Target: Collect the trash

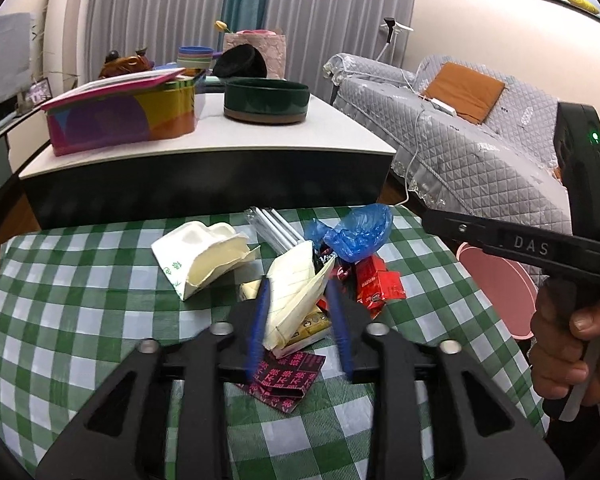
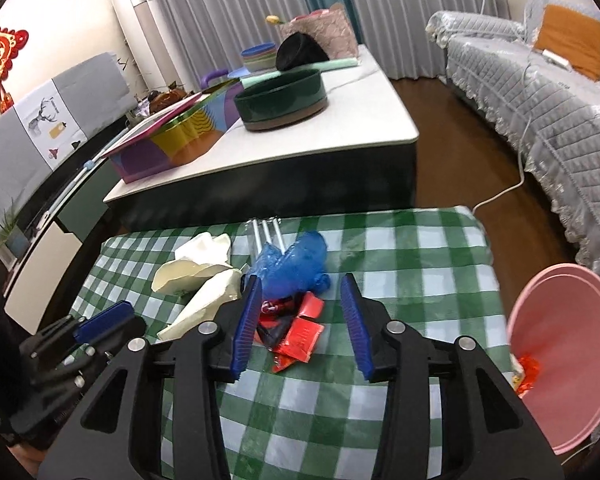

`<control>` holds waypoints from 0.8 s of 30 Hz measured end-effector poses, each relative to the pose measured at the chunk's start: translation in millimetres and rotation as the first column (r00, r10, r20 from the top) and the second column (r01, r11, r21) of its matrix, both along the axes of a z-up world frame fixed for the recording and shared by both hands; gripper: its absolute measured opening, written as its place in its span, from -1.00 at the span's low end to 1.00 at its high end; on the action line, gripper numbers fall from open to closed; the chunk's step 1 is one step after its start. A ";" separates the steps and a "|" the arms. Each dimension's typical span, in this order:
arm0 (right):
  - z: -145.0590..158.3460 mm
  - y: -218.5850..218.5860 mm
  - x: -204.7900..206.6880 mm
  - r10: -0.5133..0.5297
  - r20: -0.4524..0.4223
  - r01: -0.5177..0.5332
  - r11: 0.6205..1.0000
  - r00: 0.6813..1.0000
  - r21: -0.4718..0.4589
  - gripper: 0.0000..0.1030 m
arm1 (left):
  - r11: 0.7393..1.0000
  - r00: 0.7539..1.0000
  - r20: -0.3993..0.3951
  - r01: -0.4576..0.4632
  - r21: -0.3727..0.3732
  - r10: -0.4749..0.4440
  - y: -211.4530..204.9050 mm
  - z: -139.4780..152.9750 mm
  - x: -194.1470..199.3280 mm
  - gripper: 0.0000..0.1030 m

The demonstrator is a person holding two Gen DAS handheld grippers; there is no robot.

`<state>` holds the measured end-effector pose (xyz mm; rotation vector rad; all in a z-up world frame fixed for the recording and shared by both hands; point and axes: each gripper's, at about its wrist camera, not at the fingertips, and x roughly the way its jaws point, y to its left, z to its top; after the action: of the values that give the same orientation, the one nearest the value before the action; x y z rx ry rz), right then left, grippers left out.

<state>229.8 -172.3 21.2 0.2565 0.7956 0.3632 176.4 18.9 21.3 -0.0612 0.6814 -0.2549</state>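
Observation:
Trash lies heaped on a green checked tablecloth (image 1: 80,300). My left gripper (image 1: 300,320) is open, its blue pads either side of a folded cream paper carton (image 1: 296,300); a dark pink-printed wrapper (image 1: 288,376) lies beneath. In the right wrist view, my right gripper (image 2: 300,328) stands open over red wrappers (image 2: 300,334), with a blue plastic bag (image 2: 292,268) just ahead. A white pulp tray (image 1: 196,256) and clear straws (image 1: 272,224) lie farther back. A pink bin (image 2: 560,320) beside the table's right edge holds orange-red scraps (image 2: 528,368).
Beyond the table stands a low white-topped coffee table (image 2: 380,120) with a colourful tin (image 2: 172,140) and a dark green round box (image 2: 284,96). A grey quilted sofa (image 2: 560,120) runs along the right. A white cable (image 2: 512,184) crosses the wooden floor.

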 end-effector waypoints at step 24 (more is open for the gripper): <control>-20.8 21.5 26.1 0.059 -0.058 -0.062 0.997 0.997 -0.050 -0.98 | 0.998 0.993 -0.110 0.052 0.031 -0.049 -15.1 -26.0 18.4 -0.93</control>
<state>255.9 -150.8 0.3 0.1952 0.8688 0.3933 194.8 3.8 -4.7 -0.0255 0.7966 -0.2899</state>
